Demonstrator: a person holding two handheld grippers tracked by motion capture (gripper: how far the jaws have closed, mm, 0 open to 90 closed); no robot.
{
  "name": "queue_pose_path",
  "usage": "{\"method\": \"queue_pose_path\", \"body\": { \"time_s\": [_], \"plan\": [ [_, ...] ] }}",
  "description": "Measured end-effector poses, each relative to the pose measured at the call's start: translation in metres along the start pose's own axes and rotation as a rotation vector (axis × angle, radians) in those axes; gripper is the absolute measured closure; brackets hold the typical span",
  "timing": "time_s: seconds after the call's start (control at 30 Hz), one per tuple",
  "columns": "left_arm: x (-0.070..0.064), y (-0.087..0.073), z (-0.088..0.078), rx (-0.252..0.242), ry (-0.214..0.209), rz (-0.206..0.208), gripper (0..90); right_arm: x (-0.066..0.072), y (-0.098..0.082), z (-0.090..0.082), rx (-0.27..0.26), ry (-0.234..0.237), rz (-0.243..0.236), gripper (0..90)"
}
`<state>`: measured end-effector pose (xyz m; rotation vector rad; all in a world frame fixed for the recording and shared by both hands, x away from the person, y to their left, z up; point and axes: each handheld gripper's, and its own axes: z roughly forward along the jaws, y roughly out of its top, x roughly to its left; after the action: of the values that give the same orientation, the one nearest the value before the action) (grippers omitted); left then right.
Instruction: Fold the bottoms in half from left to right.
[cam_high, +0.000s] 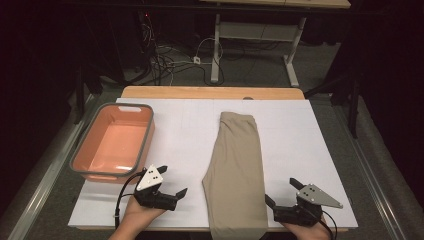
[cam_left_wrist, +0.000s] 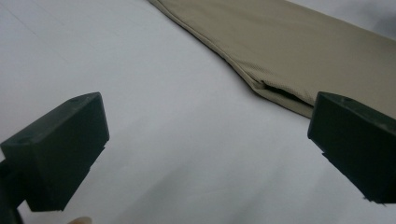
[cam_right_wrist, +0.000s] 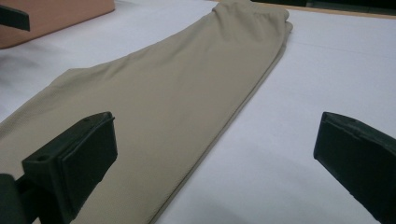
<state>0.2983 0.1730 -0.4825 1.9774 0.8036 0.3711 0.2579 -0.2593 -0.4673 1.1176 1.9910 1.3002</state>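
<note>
Both grippers — left (cam_high: 173, 180), right (cam_high: 282, 191) — stood wide, empty, flanking folded trousers (cam_high: 235, 170); between folds, likely; next: regrasp near hem, fold toward waistband.

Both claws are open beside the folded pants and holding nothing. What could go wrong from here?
1. The pants hang over the table's near edge; a tug there could slide them off.
2. The left claw sits near the folded edge, where layers gape in the left gripper view; it may pinch only one layer and undo the fold.
3. The right claw sits off the cloth; closing there might catch only the white sheet.
</note>
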Motion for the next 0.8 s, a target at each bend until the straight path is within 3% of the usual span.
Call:
{"method": "queue_pose_path", "body": {
  "time_s": [0.3, 0.43, 0.8],
  "plan": [
    [0.001, -0.003, -0.003, -0.042, -0.023, -0.007, 0.0, 0.007, 0.006, 0.005, -0.012, -0.014, -0.015, 0.0],
    [0.003, -0.003, -0.004, -0.042, -0.061, -0.017, 0.0, 0.01, 0.008, 0.009, -0.007, -0.006, -0.018, 0.0],
    [0.002, -0.005, -0.006, -0.069, -0.063, -0.01, 0.0, 0.009, 0.021, 0.026, -0.026, -0.018, -0.002, 0.0]
  ]
}}
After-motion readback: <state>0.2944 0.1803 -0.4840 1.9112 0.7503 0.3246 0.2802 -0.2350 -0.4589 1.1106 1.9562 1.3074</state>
